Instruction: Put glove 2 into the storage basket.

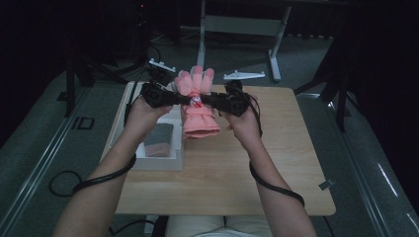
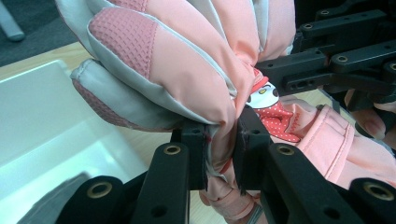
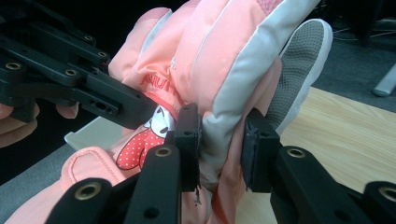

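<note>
Left gripper view puts my left tongs [image 2: 219,154] clamped on a fold of the pink glove [image 2: 187,70] at its narrow middle, the fabric bunched tight between the two black pads. Right gripper view has my right tongs [image 3: 219,149] pinching the same waist from the opposite side, on the white-edged seam, with a thicker wad of material between the pads. From the high view, both tongs meet over the far middle of the table [image 1: 276,163], and the glove [image 1: 197,106] hangs between them, finger end pointing away from me and cuff drooping toward me, apparently just clear of the wood, though I can't be sure from this angle that the cuff isn't brushing it. To my left sits a white tray [image 1: 170,160] with a grey cloth [image 1: 159,134] in it, near the glove but apart from it. I judge the glove light, padded and soft: it squashes under the pads and sags at both ends, so it will flop rather than hold a shape. The shell looks smooth and a little slick, so a shallow pinch could slide off. The waist, where the padding thins and there is a seam, seems the best place to hold it.
</note>
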